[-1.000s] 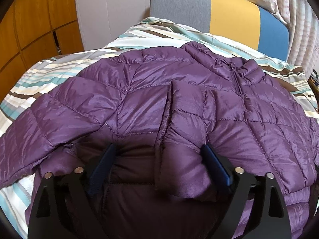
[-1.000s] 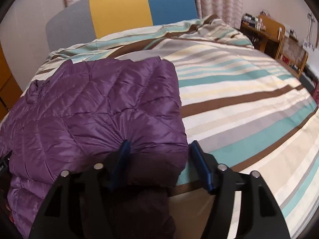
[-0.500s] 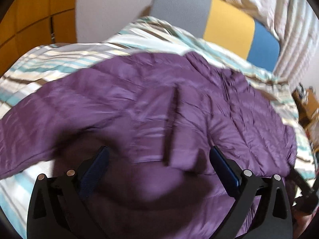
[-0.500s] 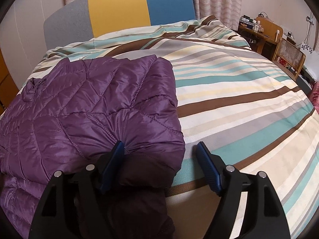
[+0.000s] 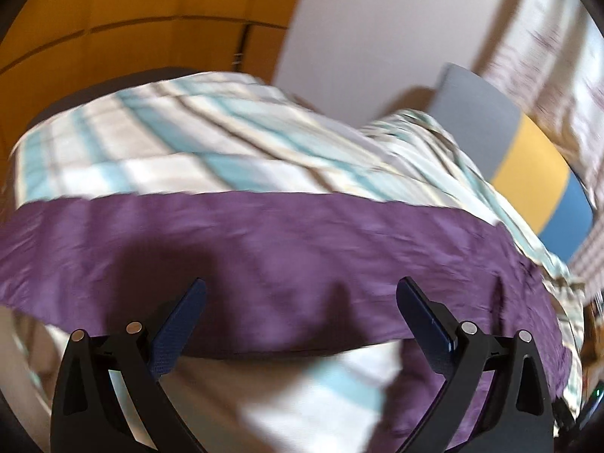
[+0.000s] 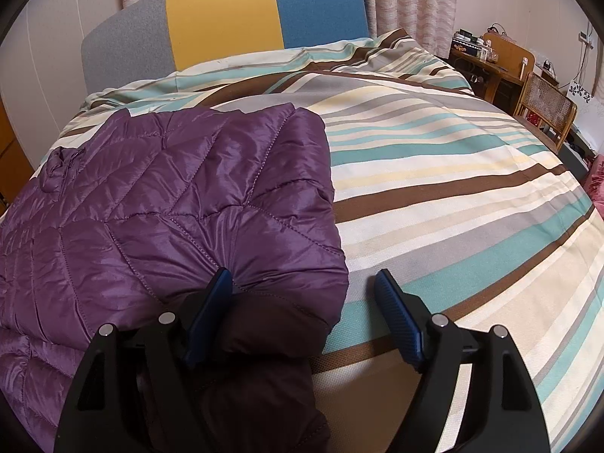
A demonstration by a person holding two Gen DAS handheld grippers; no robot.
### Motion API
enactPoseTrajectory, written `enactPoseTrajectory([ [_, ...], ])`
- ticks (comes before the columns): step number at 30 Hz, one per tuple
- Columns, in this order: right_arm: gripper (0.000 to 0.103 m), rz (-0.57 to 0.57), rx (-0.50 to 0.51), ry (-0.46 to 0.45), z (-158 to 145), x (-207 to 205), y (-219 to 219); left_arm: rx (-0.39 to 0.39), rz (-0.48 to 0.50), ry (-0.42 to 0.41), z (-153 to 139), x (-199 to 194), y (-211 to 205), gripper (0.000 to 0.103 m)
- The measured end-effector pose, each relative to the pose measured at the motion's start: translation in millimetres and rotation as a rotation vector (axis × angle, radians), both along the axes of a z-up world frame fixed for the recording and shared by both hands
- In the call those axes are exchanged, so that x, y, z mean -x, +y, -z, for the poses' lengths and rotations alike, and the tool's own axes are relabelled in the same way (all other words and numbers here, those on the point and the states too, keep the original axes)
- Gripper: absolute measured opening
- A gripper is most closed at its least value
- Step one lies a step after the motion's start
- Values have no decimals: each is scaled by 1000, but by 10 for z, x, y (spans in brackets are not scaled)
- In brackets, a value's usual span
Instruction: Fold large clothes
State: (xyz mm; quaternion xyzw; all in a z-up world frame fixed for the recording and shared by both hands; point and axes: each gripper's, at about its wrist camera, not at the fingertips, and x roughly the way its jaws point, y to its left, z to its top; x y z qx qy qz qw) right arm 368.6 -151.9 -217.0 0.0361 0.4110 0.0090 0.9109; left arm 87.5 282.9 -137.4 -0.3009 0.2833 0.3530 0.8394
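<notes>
A purple quilted puffer jacket (image 6: 181, 204) lies on the striped bed, one sleeve folded across its body. In the blurred left wrist view a purple sleeve (image 5: 287, 264) stretches across the frame. My left gripper (image 5: 300, 315) is open and hangs above that sleeve, holding nothing. My right gripper (image 6: 302, 302) is open at the jacket's right edge; the folded cuff lies between its fingers, against the left fingertip (image 6: 219, 287), ungripped.
The striped duvet (image 6: 453, 196) covers the bed to the right. A grey, yellow and blue headboard (image 6: 226, 26) stands behind. A wooden desk and a cane chair (image 6: 543, 102) stand at the far right. Orange cabinets (image 5: 132, 19) are at the left.
My left gripper opened wider, let go of the jacket and swung left and up; its view is now blurred. My right gripper opened and released the sleeve fold.
</notes>
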Motion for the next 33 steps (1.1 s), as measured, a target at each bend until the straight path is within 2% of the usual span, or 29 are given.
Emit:
enactPoseTrajectory([
  [5,78,2,2,0,1,-4,3,73,-111,-47,132,444,189,100],
  [10,79,2,1,1,1,-3,-4,91,-178,-119,174,819,216,100],
  [12,79,2,0,1,-1,0,3,104,-214,-152,205,931,220,96],
  [17,81,6,4,2,0,2,-9,207,-290,-271,321,1226,290,85],
  [20,82,8,4,3,2,-1,-19,225,-336,-325,324,1328,278,84],
  [24,84,12,7,4,3,-3,-19,284,-462,-388,337,1567,239,81],
  [26,85,15,12,5,4,-7,-11,322,-470,-407,368,1611,187,81],
  [29,85,16,19,5,5,-9,2,312,-472,-417,382,1572,257,81],
  [33,85,16,15,5,5,-11,4,302,-538,-438,404,1528,527,81],
])
